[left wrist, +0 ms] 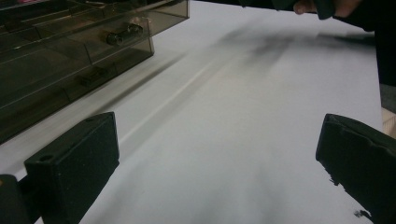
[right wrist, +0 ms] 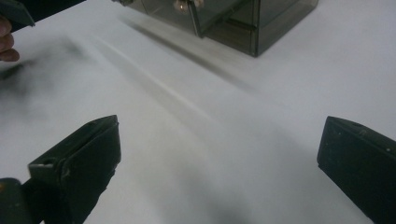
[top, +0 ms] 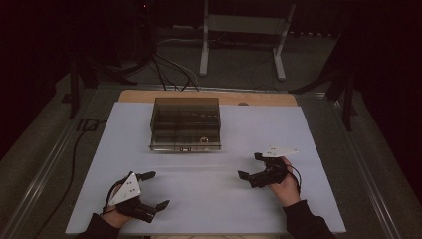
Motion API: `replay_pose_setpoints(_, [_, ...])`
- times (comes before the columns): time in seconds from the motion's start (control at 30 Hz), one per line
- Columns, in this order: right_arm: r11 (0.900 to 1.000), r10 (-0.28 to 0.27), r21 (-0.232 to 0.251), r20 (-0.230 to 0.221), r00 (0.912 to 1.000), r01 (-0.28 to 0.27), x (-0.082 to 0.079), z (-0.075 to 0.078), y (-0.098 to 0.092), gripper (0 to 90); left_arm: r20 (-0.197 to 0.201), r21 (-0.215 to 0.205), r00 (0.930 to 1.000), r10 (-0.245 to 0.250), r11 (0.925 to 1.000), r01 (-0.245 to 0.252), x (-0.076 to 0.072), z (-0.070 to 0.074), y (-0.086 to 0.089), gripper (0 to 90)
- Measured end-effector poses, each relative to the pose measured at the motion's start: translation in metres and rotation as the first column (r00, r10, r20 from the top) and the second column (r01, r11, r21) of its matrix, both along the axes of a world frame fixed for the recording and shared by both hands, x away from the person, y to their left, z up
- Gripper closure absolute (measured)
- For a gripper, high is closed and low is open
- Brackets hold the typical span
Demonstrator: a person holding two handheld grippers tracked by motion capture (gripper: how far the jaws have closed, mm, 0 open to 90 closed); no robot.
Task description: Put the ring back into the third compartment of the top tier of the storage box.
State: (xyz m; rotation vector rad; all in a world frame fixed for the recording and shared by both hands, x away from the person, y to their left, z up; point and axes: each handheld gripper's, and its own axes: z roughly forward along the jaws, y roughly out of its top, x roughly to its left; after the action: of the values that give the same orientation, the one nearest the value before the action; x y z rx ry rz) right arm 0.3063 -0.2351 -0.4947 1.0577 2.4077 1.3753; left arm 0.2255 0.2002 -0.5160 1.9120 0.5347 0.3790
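Note:
A smoky transparent plastic drawer box (top: 185,123) stands at the far middle of the white table sheet (top: 209,199), its drawer fronts and small knobs facing me. My left gripper (top: 155,190) rests low at the front left, open, nothing between its black jaws. My right gripper (top: 251,166) sits at the front right, also open and empty, aimed left toward the table's middle. In the left gripper view the box (left wrist: 70,51) lies at the upper left beyond the open gripper (left wrist: 219,154). In the right gripper view the box (right wrist: 224,18) is at the top, past the open gripper (right wrist: 219,158).
A wooden table edge (top: 144,95) shows behind the sheet. Cables (top: 169,69) and a white metal stand (top: 244,30) lie on the dark floor beyond. Bare white sheet stretches between the two grippers and in front of the box.

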Motion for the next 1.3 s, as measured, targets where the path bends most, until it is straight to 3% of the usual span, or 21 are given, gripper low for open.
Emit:
replay_pose_setpoints(0.8, [0.997,-0.079,-0.008,0.001,0.9968,0.079,-0.041,-0.011,-0.047,0.0,0.0,0.004,1.0,-0.001,1.0,0.001,0.0,0.0,0.0,0.6])
replay_pose_setpoints(1.3, [0.986,-0.169,-0.014,-0.025,0.9853,0.169,-0.066,-0.021,-0.086,0.0,0.001,0.006,1.0,-0.003,1.0,0.003,0.0,0.0,-0.001,0.6])
